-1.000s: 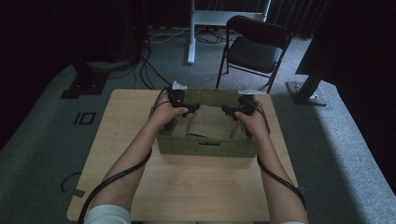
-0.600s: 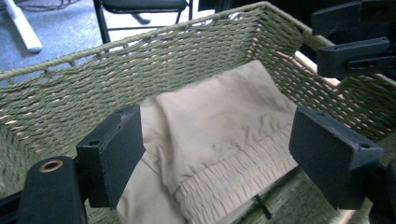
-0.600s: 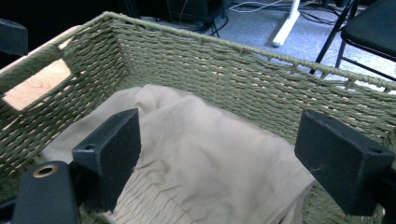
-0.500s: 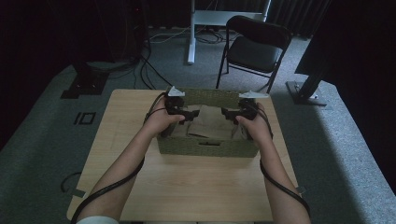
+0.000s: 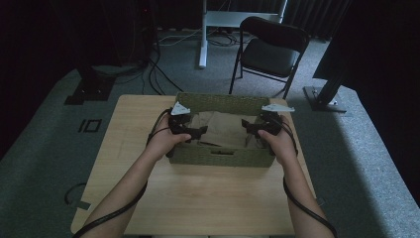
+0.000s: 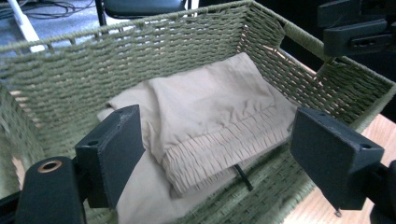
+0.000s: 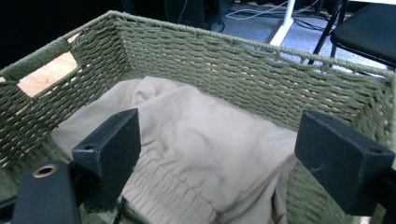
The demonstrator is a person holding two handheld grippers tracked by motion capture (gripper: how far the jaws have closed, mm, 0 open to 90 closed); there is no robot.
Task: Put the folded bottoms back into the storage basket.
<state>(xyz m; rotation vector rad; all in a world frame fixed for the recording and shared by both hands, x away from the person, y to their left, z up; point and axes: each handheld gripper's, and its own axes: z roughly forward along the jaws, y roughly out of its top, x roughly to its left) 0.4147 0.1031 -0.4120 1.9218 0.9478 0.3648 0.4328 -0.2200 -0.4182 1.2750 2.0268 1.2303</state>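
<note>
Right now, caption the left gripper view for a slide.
Open left gripper poised over folded beige garment lying in a green woven basket.

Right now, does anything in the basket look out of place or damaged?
Nothing stands out. The beige garment lies loosely folded inside the green woven basket, slightly rumpled, and the basket sits square on the table.
</note>
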